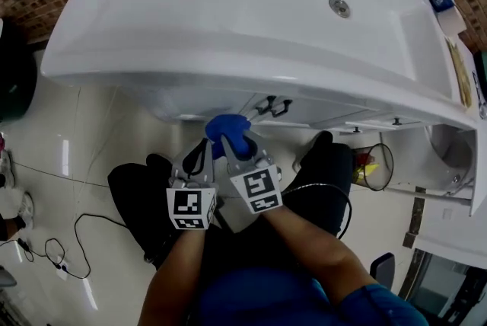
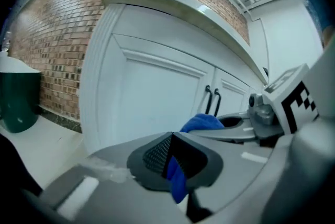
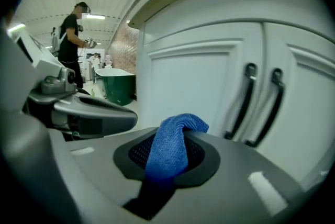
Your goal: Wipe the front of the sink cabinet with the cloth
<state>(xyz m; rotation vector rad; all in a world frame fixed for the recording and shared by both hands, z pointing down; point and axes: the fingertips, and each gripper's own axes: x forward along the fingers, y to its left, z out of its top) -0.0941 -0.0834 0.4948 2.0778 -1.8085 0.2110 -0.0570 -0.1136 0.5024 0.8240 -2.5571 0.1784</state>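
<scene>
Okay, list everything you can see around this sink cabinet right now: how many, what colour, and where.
sink: one, white, on top of the cabinet
drain: one, metal, in the sink's basin
cabinet: one, white, panelled doors under the sink
door handles: two, black, side by side where the doors meet
cloth: one, blue, in front of the cabinet doors
brick wall: one, reddish-brown, beside the cabinet
bin: one, dark green, on the floor by the brick wall
bystander: one, dark clothes, far background
left tool: one, grey, shut on the cloth
right tool: one, grey, shut on the cloth
forearms: two, behind the tools
</scene>
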